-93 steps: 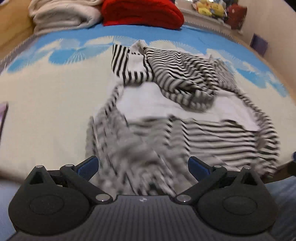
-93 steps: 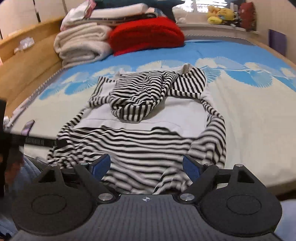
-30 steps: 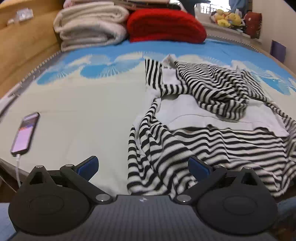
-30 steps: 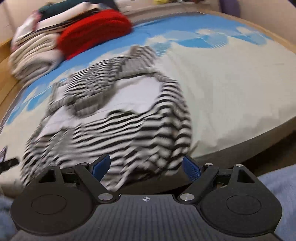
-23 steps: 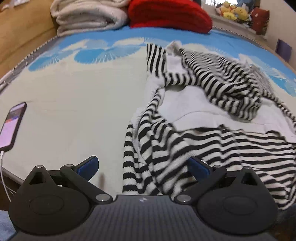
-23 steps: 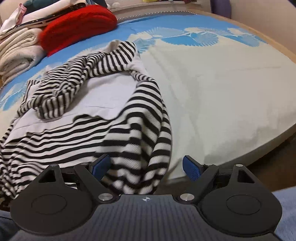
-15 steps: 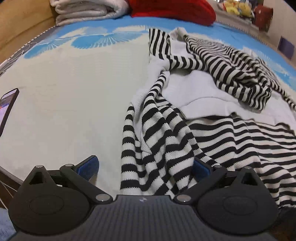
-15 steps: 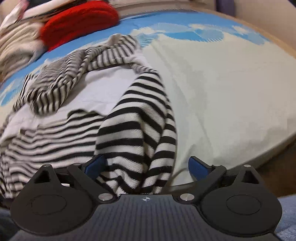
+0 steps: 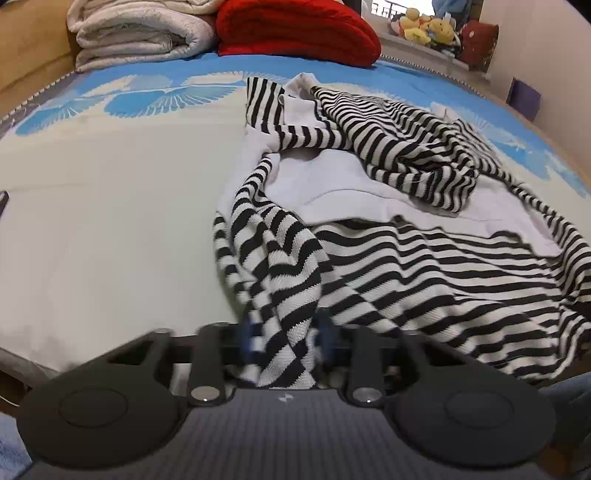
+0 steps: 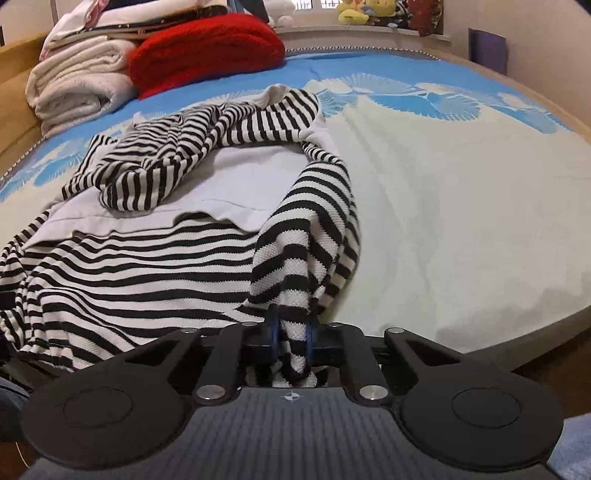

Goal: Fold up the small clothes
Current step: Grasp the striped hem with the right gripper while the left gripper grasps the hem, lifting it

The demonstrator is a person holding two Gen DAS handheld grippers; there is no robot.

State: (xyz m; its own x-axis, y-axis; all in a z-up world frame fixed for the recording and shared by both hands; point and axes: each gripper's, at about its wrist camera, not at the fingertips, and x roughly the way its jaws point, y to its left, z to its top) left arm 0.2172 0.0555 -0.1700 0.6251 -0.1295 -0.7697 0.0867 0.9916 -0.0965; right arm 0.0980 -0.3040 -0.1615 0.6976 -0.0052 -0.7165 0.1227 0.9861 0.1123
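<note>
Bed (image 9: 110, 221): rumpled black-and-white striped top (image 9: 424, 266)

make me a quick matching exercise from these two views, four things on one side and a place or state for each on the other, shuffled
Things:
1. striped garment
2. red blanket
3. left gripper
4. plush toys

Places or states:
A. on the ledge beyond the bed
B. folded at the far end of the bed, beside the white blankets
C. spread out, a bottom corner in each gripper
D. closing on striped fabric, blurred

Pairs: 1-C, 2-B, 3-D, 4-A

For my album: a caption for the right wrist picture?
Right tool pinches the striped top at its near corner on the bed.
</note>
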